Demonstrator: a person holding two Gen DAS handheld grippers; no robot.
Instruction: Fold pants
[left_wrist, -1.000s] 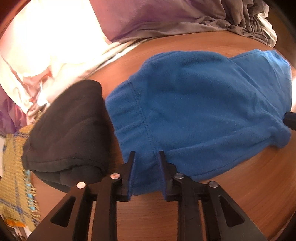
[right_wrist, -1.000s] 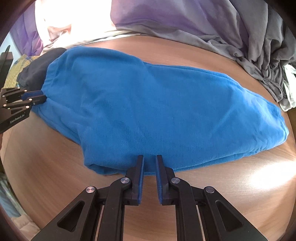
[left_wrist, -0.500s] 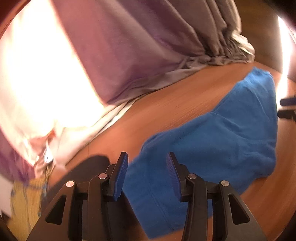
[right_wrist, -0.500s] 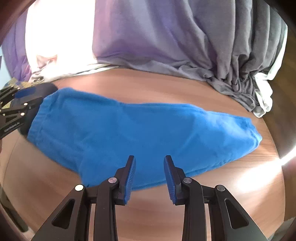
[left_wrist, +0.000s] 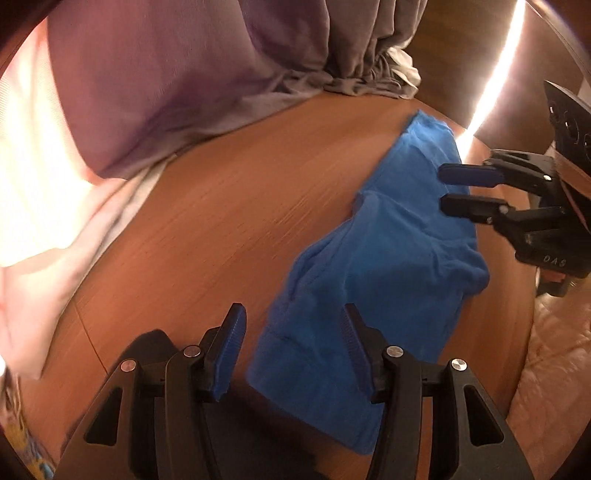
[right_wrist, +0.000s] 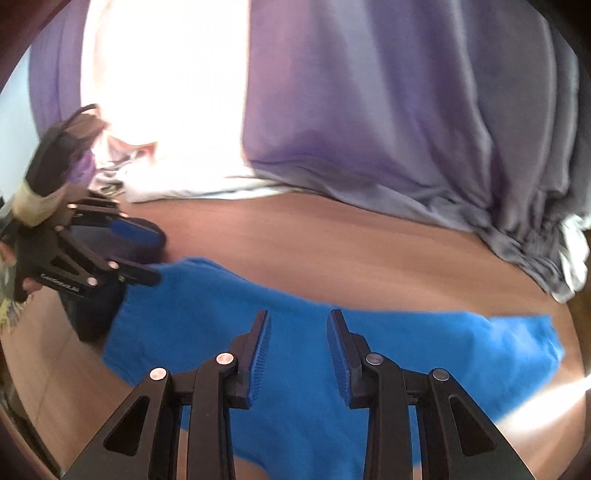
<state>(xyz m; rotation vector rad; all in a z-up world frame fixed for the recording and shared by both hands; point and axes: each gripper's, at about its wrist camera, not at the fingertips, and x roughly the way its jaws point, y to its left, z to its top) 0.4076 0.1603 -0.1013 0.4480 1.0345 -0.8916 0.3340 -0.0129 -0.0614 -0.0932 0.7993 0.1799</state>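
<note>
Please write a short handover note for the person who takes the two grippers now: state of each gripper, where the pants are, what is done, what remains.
Left gripper: open, holding nothing, above the near end of the blue pants.
Right gripper: open, holding nothing, above the middle of the pants.
Pants: lying as a long narrow strip on the wooden table, beside the purple-grey cloth along the far edge.
Done: the pants appear folded lengthwise, leg on leg.
Left: probably fold the strip across its length, then neaten it.
</note>
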